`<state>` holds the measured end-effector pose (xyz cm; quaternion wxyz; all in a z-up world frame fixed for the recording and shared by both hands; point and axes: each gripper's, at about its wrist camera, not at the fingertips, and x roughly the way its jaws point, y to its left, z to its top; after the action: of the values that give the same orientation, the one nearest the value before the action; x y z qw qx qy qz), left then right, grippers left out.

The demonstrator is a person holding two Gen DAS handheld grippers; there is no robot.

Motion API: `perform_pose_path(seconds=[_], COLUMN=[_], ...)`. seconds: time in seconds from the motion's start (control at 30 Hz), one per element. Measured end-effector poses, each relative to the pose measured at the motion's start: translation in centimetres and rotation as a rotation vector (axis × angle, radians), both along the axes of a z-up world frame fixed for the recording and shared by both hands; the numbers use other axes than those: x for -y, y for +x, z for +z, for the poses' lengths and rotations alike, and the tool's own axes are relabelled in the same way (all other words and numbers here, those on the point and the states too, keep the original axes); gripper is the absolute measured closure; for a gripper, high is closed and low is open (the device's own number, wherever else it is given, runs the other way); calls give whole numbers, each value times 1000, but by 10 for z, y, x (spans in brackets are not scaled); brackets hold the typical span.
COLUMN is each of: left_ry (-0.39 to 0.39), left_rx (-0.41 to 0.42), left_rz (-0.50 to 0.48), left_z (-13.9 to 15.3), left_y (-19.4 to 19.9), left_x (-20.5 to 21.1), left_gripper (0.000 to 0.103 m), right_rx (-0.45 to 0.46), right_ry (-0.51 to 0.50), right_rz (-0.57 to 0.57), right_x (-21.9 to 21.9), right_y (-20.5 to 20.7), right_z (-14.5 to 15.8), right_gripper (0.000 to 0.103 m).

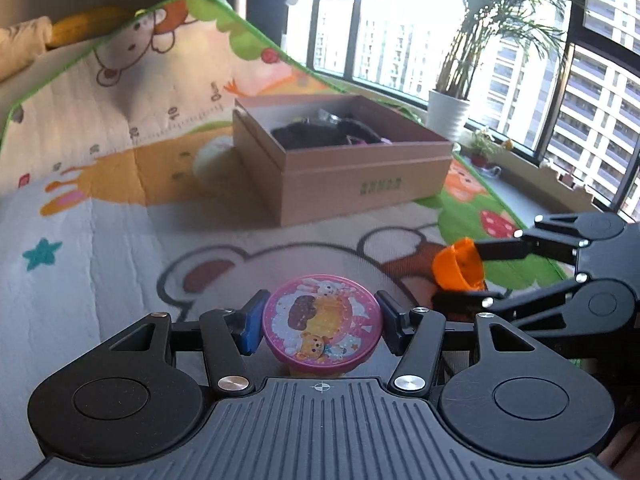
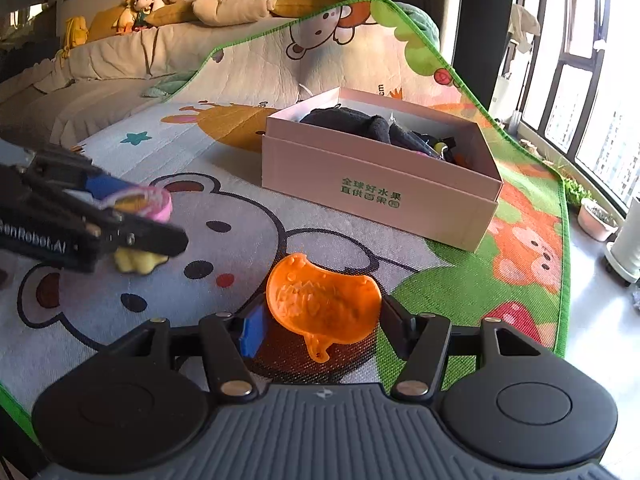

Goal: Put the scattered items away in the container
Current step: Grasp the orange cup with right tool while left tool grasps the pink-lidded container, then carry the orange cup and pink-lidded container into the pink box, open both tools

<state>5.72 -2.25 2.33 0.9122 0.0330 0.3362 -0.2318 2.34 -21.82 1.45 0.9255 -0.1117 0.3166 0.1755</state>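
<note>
Tongs, left point(image 1: 321, 326): clamped on the round pink toy point(image 1: 321, 328), pads against its rim on both sides; seen from the right wrist view as a blurred black arm at the left, lifted off the mat.
Tongs, right point(image 2: 322, 322): clamped on the orange mould point(image 2: 322, 302), hollow side up, blue pad on one edge, black finger on the other.
Pink toy: cartoon-printed lid facing up, with a pale yellow part point(image 2: 138, 262) hanging underneath.
Orange mould: held above the play mat point(image 2: 200, 160), in front of the box and apart from it.
Box point(image 2: 376, 196): pinkish cardboard, open top, green print on its near side, resting on the mat beyond both tongs.
Box contents: dark soft cloth point(image 2: 360, 124) and a few small things, too tangled to name.
Surroundings: sofa with cushions and plush toys point(image 2: 160, 8) behind the mat; window point(image 1: 520, 40) and potted plant point(image 1: 448, 112) to the right.
</note>
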Motion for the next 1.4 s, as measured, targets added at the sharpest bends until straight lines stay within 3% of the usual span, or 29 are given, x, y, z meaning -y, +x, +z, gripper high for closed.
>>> perform_pose_path(seconds=[0.1, 0.23, 0.3, 0.4, 0.5, 0.63, 0.73, 0.93, 1.0, 1.07, 1.1, 1.23, 1.4], left_ry=[3, 9, 15, 31, 55, 61, 37, -13, -31, -53, -77, -128, -91], left_rx=[-3, 9, 16, 23, 27, 47, 137, 479, 522, 496, 463, 335, 169], left_rz=[-1, -6, -11, -9, -3, -42, -69, -64, -71, -43, -31, 5, -45], left_z=[-1, 1, 2, 1, -1, 7, 38, 128, 144, 150, 149, 123, 59], left_y=[0, -6, -9, -10, -8, -2, 15, 64, 91, 117, 126, 129, 103], left_x=[1, 0, 2, 5, 8, 15, 23, 43, 53, 53, 48, 24, 23], left_gripper=[40, 19, 18, 23, 42, 42, 42, 41, 30, 15, 6, 6, 5], right_rx=[1, 3, 4, 7, 10, -1, 71, 313, 345, 343, 339, 281, 57], right_ry=[1, 1, 1, 5, 9, 37, 67, 196, 223, 257, 273, 322, 411], right_rz=[-4, -6, -4, -4, 0, 13, 7, -16, -31, -68, -88, -148, -232], right_x=[0, 0, 0, 1, 3, 12, 22, 43, 47, 56, 62, 90, 111], right_y=[0, -1, -1, -1, -2, 0, 10, 64, 92, 120, 128, 137, 152], right_z=[0, 1, 1, 2, 5, 14, 45, 143, 161, 169, 169, 144, 77], right_gripper=[43, 43, 45, 45, 46, 46, 46, 46, 37, 27, 27, 24, 24])
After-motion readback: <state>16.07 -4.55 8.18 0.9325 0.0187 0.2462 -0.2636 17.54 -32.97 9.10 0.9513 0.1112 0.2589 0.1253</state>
